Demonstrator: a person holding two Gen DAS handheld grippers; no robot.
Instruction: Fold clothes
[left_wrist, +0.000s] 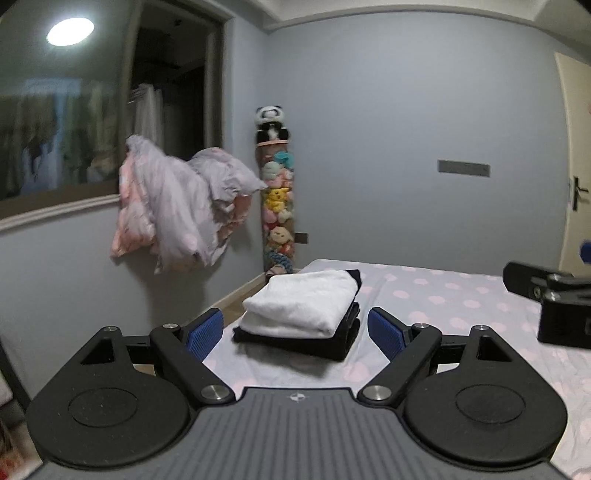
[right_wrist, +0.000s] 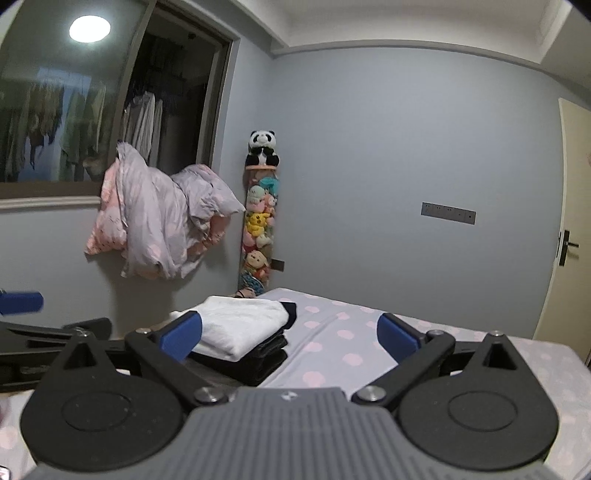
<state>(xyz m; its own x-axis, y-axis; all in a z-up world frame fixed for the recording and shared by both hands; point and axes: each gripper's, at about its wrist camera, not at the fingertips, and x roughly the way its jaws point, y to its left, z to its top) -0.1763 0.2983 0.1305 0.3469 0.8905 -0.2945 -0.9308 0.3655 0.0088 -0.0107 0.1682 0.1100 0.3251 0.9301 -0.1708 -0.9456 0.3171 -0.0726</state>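
While both sets of fingers stand apart and empty, the folded stack (left_wrist: 301, 314) lies dead ahead of the left gripper (left_wrist: 295, 330), leftward of the right gripper (right_wrist: 290, 332).

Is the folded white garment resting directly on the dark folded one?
Touching. The left wrist view shows the white garment lying flat on top of the dark folded garment, with no gap along their shared front edge.

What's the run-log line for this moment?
left gripper: open, empty | right gripper: open, empty | white garment: folded, atop dark folded garment | stack on bed
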